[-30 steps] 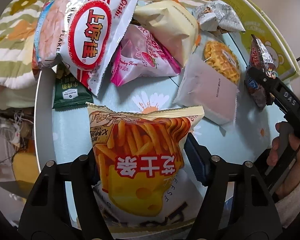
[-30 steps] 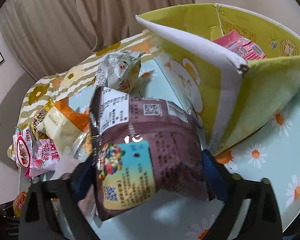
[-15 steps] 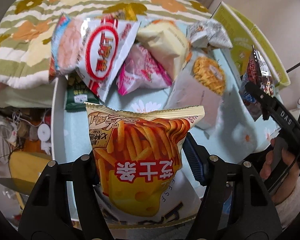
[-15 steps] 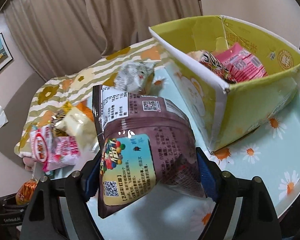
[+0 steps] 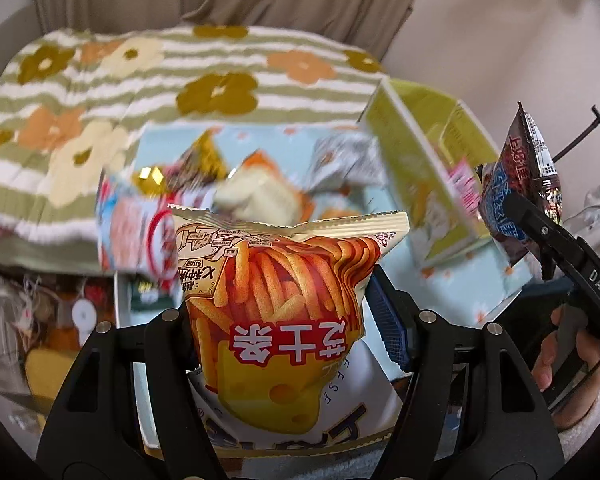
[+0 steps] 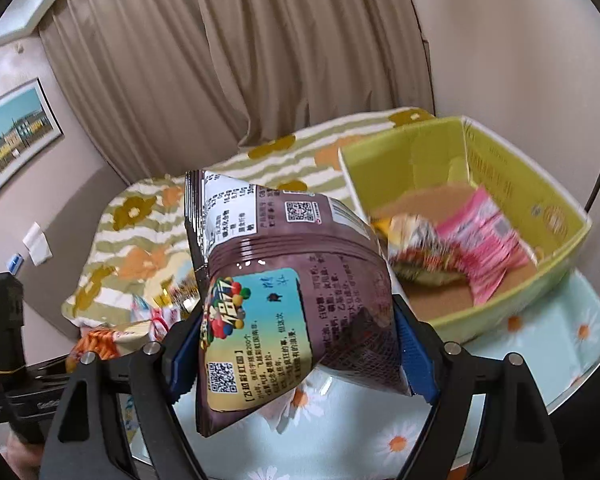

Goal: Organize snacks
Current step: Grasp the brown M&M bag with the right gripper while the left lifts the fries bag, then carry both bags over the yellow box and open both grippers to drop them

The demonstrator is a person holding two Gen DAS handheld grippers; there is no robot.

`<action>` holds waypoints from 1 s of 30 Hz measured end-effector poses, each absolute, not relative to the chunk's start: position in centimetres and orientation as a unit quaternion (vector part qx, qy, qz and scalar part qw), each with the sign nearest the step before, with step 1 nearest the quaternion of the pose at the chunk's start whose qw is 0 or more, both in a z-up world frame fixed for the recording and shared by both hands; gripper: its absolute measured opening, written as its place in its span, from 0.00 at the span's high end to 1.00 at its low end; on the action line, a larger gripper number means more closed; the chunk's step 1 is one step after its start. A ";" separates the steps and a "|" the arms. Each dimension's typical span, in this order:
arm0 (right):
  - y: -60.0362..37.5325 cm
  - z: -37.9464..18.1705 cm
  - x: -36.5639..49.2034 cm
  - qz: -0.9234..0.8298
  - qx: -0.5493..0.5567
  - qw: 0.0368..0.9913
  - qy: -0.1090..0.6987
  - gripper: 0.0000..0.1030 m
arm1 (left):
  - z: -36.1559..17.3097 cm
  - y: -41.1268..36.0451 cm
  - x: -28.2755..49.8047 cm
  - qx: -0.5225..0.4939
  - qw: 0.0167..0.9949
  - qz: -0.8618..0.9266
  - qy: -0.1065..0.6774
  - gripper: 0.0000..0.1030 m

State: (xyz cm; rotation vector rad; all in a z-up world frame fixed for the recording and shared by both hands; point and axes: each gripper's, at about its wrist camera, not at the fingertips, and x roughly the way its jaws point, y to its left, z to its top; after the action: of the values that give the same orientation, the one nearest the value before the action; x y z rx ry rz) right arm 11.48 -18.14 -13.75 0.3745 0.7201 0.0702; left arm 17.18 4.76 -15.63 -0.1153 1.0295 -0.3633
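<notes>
My left gripper [image 5: 288,320] is shut on an orange cheese-stick snack bag [image 5: 284,300] and holds it up above the table. My right gripper [image 6: 296,344] is shut on a brown chocolate-candy bag [image 6: 284,296], lifted near the yellow-green cardboard box [image 6: 560,240]. That bag also shows in the left wrist view [image 5: 520,184] at the right. The box [image 5: 412,168] holds a pink packet [image 6: 484,240] and another wrapped snack [image 6: 420,256]. Several snack packets [image 5: 236,192] lie blurred on the daisy-print table [image 5: 480,280].
A green striped flower blanket [image 5: 160,80] lies behind the table. Beige curtains [image 6: 280,60] and a framed picture [image 6: 12,136] are on the walls. The left gripper's handle [image 6: 4,360] shows at the lower left of the right wrist view.
Both grippers have risen with their bags. The right one has moved toward the box, whose inside now shows. The left view has tilted up to the blanket and curtain.
</notes>
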 end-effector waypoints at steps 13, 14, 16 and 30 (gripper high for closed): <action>-30.9 -10.5 16.6 0.052 0.172 0.920 0.349 0.23 | -9.6 -8.6 23.4 -0.063 0.873 -0.202 0.440 0.38; -31.8 -10.5 17.1 0.053 0.173 0.919 0.350 0.23 | -9.4 -9.9 24.0 -0.065 0.873 -0.204 0.438 0.38; -33.9 -10.7 18.2 0.055 0.173 0.918 0.353 0.23 | -9.1 -12.7 25.4 -0.068 0.873 -0.208 0.436 0.38; -41.2 -13.3 25.7 0.070 0.184 0.903 0.382 0.23 | -12.8 -25.1 35.6 -0.061 0.852 -0.214 0.474 0.38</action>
State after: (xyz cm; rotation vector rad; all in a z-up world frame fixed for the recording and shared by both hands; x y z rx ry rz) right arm 25.73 -41.23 -13.32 0.3797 0.7903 0.1451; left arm 35.64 -25.05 -12.85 -0.1293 0.9987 -0.4512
